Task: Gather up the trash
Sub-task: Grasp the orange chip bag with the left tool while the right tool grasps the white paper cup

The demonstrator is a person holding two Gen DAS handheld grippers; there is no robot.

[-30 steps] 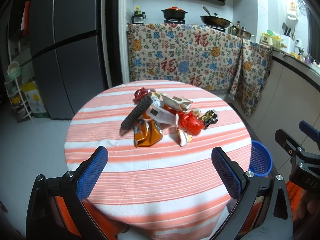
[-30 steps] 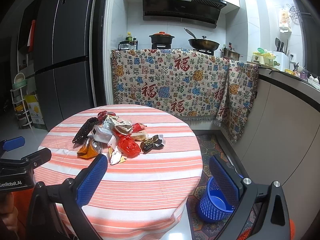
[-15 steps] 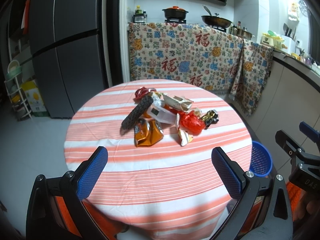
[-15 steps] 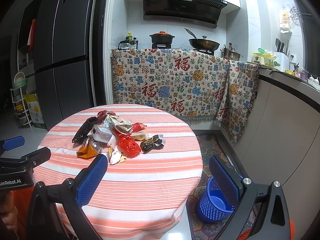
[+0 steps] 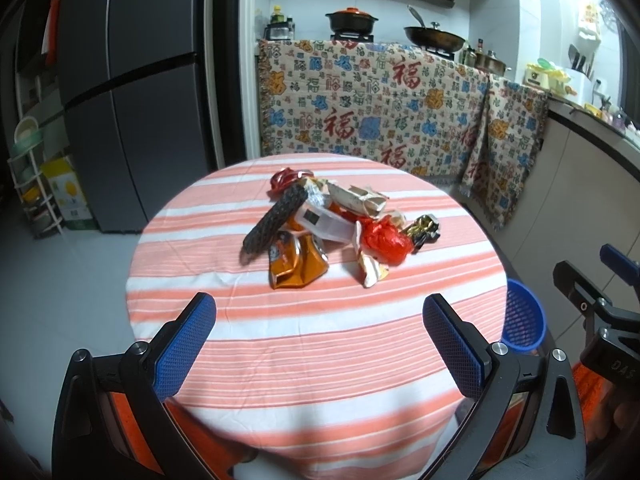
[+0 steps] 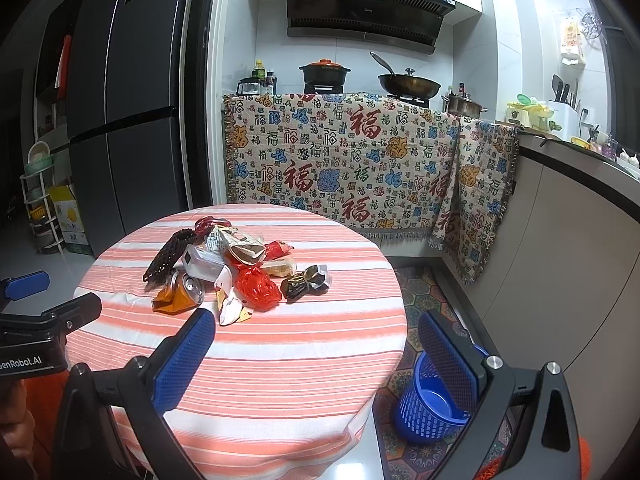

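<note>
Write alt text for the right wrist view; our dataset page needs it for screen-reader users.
A heap of crumpled trash, including a crushed orange drink can and a red plastic bag, lies on a round table with an orange-and-white striped cloth. The open blue-padded right gripper frames it, and a blue mesh plastic bin stands on the floor beside the table.

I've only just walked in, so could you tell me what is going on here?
A person holds a gripper in each hand over a striped round table. Both the left gripper and the right gripper are open and empty. The trash pile lies untouched, and the blue basket waits on the floor beside the table.
</note>
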